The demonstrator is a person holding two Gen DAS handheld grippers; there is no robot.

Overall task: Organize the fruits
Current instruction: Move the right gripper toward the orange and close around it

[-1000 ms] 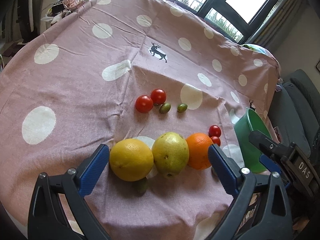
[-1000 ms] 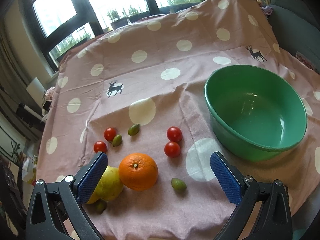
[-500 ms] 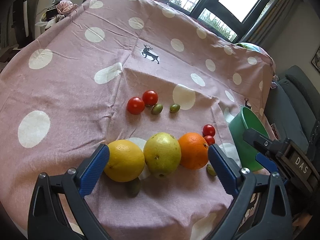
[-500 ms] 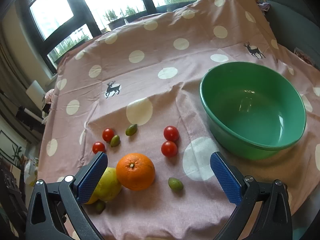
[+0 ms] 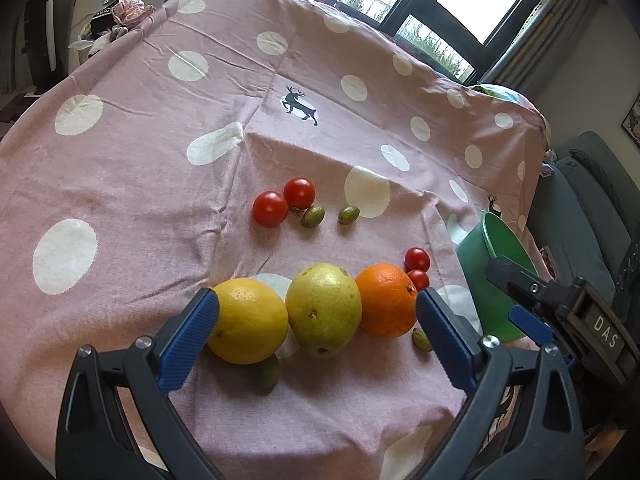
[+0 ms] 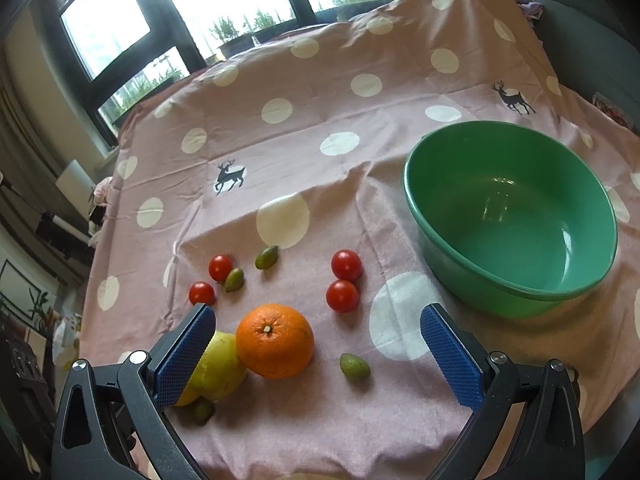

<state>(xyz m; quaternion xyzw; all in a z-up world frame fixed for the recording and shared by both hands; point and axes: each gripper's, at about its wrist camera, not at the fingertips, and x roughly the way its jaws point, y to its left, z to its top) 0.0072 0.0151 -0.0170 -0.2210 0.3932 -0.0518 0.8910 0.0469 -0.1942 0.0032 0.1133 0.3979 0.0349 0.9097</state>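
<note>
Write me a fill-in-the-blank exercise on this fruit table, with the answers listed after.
1. The green bowl holds ____ fruit.
2. The pear lies between the lemon and the ____.
3. Counting all over the cloth, there are ____ red tomatoes.
4. Both the left tool and the right tool are ____.

Answers: no; orange; four; open

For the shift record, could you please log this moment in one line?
left tool: open, over lemon and pear | right tool: open, over orange | bowl: empty
</note>
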